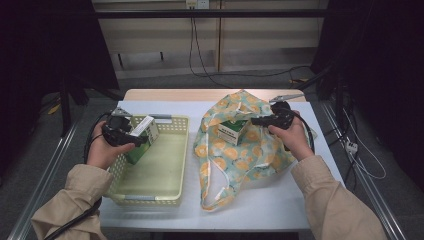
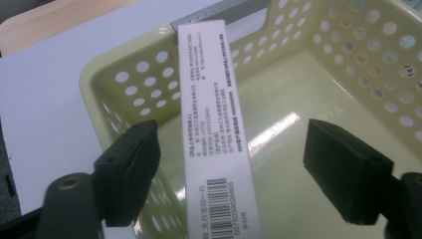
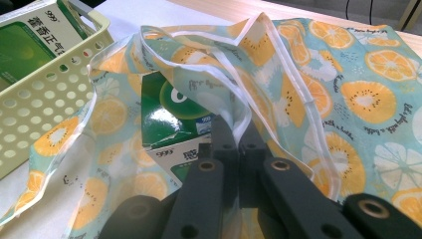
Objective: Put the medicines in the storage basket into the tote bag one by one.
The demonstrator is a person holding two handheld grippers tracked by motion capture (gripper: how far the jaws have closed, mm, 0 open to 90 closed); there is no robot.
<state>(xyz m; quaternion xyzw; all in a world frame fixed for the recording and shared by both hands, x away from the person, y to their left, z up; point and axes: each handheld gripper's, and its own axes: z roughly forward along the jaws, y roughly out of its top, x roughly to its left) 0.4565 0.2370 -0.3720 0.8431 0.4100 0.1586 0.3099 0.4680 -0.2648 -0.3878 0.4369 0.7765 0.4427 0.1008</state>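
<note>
My left gripper (image 1: 131,136) has a green-and-white box (image 1: 141,137) between its jaws over the left side of the yellow basket (image 1: 165,175). In the left gripper view the box (image 2: 214,124) stands between the two pads with a gap on each side; the pads aren't pressing on it, so I call the jaws apart. I can't tell what bears the box.

That view gives me the box's white side panel: rows of tiny Chinese print, too small to read, plus a barcode near the bottom with digits I can't make out for sure. It also shows the perforated basket wall (image 2: 129,89) and glossy floor. The high view shows the green face instead.

My right gripper (image 1: 260,120) is at the mouth of the fruit-print bag (image 1: 250,155), right of the basket. In the right gripper view its jaws are together, clamped on the bag's white-piped rim (image 3: 244,119). Only this view shows print on the second box (image 3: 174,129) inside the bag: "999" on a white band, green above. It also catches "999" and big Chinese characters on the first box (image 3: 30,35), far left. The bag (image 3: 348,89) carries orange slices and small script lettering. All on the white-topped table (image 1: 270,205).
</note>
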